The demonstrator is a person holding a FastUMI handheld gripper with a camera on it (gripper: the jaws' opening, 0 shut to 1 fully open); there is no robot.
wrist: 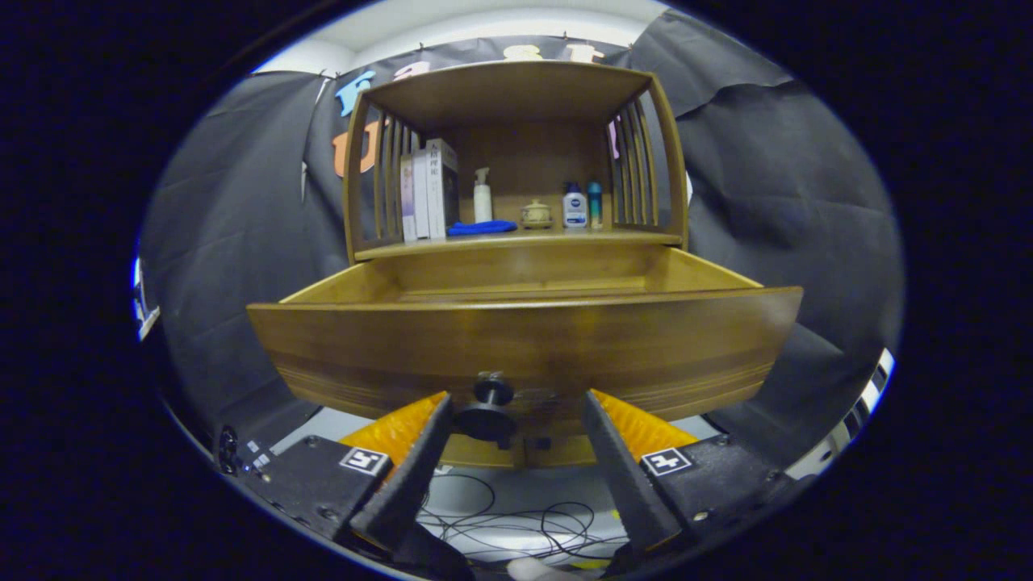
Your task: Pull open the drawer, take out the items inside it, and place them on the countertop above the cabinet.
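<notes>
From the gripper view, the drawer is pulled way out of the wooden cabinet, its dark knob sitting between the fingers, nearer the left one. The gripper is spread apart, touching nothing. Can't see inside the drawer. Up on the countertop: books, a spray bottle, a blue cloth, a small pot, two bottles.

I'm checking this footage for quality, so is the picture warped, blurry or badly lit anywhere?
Gripper view: fisheye distortion bows the pulled-out wooden drawer front into a curve; the small items on the wooden cabinet shelf are sharp but tiny; lighting is even, without harsh glare; the open gripper straddles the dark round drawer knob, untouched.
</notes>
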